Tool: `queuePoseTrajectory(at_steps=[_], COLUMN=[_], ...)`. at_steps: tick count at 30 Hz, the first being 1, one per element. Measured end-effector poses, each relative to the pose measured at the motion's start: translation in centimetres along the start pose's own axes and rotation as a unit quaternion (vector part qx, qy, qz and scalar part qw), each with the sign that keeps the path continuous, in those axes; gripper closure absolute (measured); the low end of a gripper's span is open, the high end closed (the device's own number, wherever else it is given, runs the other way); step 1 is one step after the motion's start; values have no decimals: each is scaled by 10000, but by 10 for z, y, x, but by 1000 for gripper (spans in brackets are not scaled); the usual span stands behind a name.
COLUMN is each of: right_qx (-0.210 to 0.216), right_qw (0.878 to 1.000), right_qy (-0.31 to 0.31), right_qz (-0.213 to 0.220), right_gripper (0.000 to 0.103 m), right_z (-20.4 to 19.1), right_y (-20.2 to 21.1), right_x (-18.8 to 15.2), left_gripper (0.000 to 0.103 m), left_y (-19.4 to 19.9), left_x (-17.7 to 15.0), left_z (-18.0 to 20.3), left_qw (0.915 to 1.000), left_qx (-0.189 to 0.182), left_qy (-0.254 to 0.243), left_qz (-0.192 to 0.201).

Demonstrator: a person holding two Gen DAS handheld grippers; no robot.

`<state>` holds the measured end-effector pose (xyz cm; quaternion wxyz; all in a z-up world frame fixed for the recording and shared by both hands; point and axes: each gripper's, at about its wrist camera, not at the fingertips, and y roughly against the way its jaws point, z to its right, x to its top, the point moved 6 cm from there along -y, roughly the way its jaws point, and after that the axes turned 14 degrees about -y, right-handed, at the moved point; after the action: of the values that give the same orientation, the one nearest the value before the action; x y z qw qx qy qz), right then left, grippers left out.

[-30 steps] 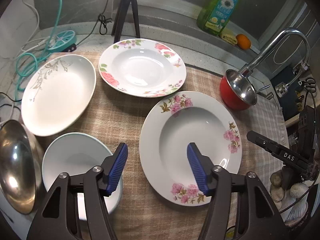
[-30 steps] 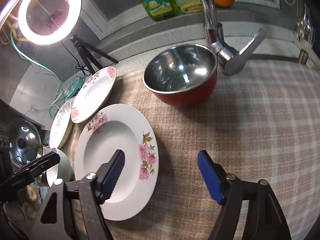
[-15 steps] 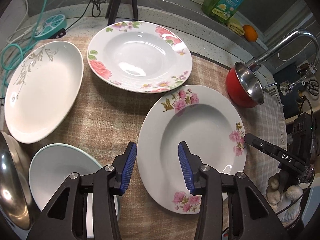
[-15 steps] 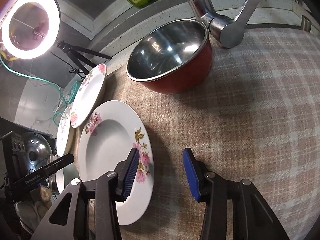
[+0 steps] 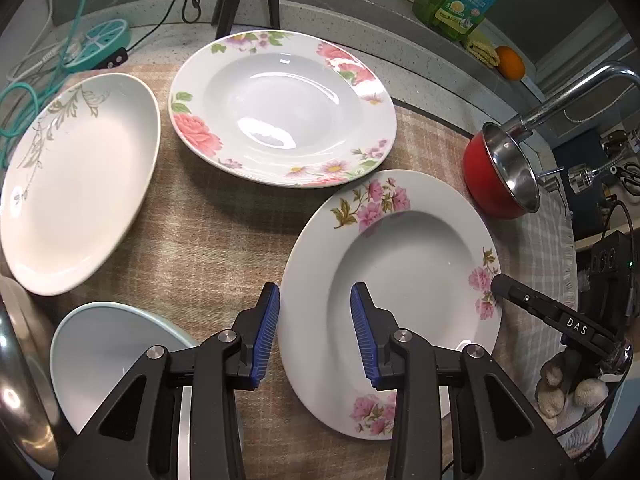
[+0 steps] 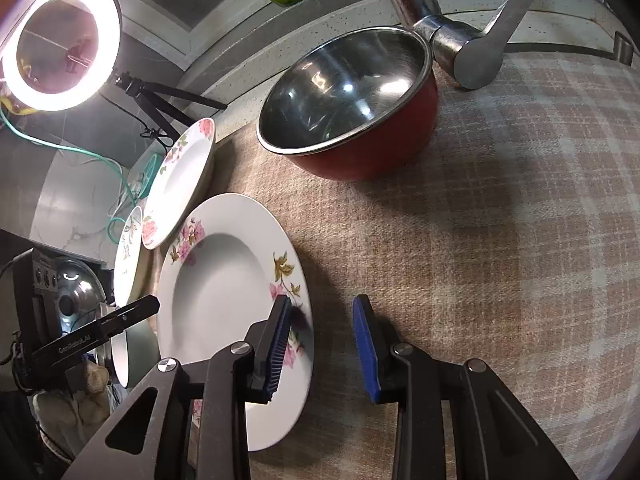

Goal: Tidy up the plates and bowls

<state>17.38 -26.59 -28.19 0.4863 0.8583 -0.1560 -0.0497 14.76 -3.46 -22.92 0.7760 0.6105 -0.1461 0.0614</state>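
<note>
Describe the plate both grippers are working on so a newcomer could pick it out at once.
On the checked cloth, find the red bowl beneath the faucet. The plate lies just beside it, nearest the cameras. Unlike the rose-rimmed plate behind, it has small pink sprays.

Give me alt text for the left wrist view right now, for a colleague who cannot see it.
The left tool is closing astride the near rim of a pink-flowered plate, pads not yet touching it. On the checked cloth lie a rose-patterned plate, an oval leaf-print plate, a pale blue bowl and a red steel-lined bowl.
</note>
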Motion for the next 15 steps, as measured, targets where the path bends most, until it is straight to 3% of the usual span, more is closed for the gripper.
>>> queuePoseTrajectory(at_steps=[7, 15], right_qx=[-10, 84], right_qw=[10000, 9998], right_qy=[44, 23], right_qz=[-58, -185], right_gripper=[75, 83], right_z=[-4, -9], right_y=[-3, -7], right_x=[1, -1], left_gripper=[68, 70], left_y=[-3, -6], left_x=[2, 3], left_z=[-3, -1], left_qw=[10000, 9999], left_qx=[-23, 35], left_qy=[33, -64], left_qz=[-73, -141])
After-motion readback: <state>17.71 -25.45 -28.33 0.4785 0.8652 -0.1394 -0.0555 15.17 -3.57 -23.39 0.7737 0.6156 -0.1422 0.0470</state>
